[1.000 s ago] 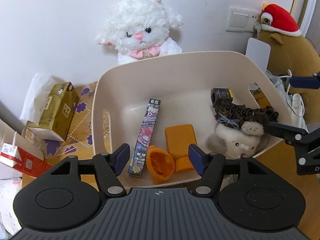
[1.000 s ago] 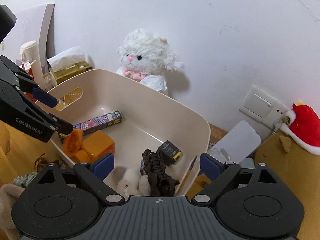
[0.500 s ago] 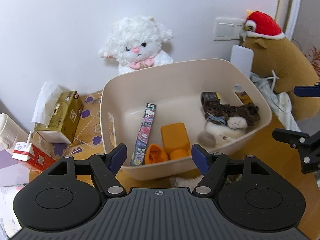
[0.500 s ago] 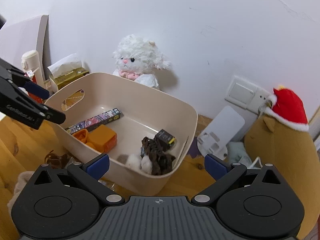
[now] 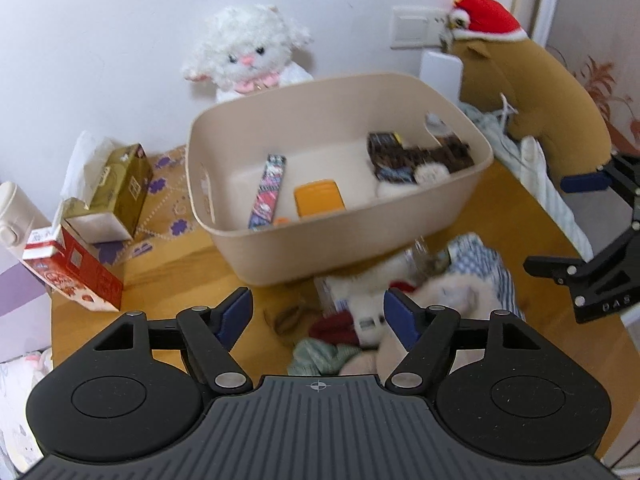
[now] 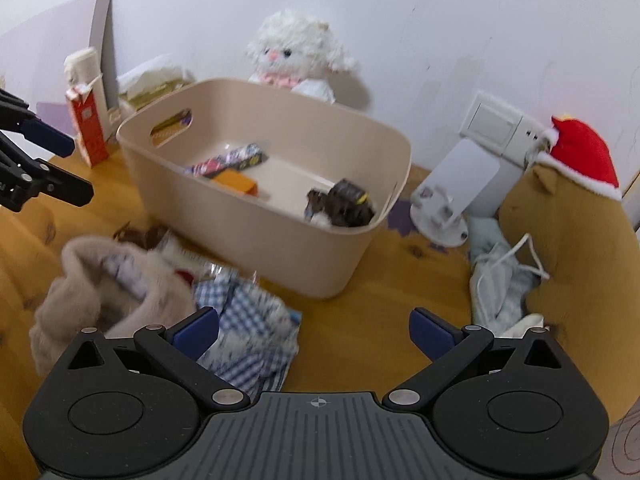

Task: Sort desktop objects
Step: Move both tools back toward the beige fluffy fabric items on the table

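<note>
A beige bin [image 5: 340,236] [image 6: 224,220] stands on the wooden desk. Inside lie a patterned stick box [image 5: 267,192], an orange case [image 5: 319,201], a small black box [image 6: 349,192] and a brown hair tie with a white pompom [image 5: 430,162]. In front of the bin is a loose pile: a beige fuzzy piece [image 6: 80,280], a blue checked cloth [image 6: 248,320], a red and a green item [image 5: 320,350]. My left gripper [image 5: 318,312] hangs open above the pile, holding nothing. My right gripper [image 6: 314,330] is wide open over the checked cloth's edge and bare wood.
A white lamb plush [image 5: 248,52] sits behind the bin against the wall. A gold tissue box [image 5: 120,188] and a red carton [image 5: 76,272] stand at the left. A brown plush with a red hat [image 5: 532,80], a white stand [image 6: 460,188] and pale cloth [image 6: 500,276] crowd the right.
Both grippers have drawn back from over the bin, so the bin looks smaller and the pile in front has come into view. The right jaws have spread a little wider.
</note>
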Action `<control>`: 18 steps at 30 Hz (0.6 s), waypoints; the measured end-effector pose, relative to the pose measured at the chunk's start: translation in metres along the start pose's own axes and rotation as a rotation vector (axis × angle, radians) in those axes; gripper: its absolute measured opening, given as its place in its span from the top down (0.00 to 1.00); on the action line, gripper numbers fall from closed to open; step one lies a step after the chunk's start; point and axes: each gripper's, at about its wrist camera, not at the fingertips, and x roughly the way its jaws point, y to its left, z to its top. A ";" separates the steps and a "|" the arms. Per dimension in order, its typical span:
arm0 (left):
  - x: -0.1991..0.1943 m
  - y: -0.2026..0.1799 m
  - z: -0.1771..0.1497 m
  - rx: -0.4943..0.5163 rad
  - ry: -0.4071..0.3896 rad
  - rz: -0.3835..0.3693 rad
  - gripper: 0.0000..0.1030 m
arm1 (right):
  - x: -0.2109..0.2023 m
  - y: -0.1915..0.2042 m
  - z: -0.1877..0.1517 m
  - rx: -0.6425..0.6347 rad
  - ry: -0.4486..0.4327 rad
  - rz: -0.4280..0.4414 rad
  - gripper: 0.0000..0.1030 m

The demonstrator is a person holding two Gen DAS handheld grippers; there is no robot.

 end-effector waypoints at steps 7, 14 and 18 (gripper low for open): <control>-0.003 -0.007 -0.025 0.023 0.044 -0.027 0.29 | -0.006 0.013 -0.015 0.026 0.010 0.067 0.00; 0.003 -0.009 -0.055 0.001 0.130 -0.083 0.29 | -0.009 0.031 -0.014 0.065 -0.004 0.148 0.00; 0.015 -0.011 -0.069 0.008 0.191 -0.094 0.29 | -0.004 0.042 -0.010 0.051 0.007 0.172 0.02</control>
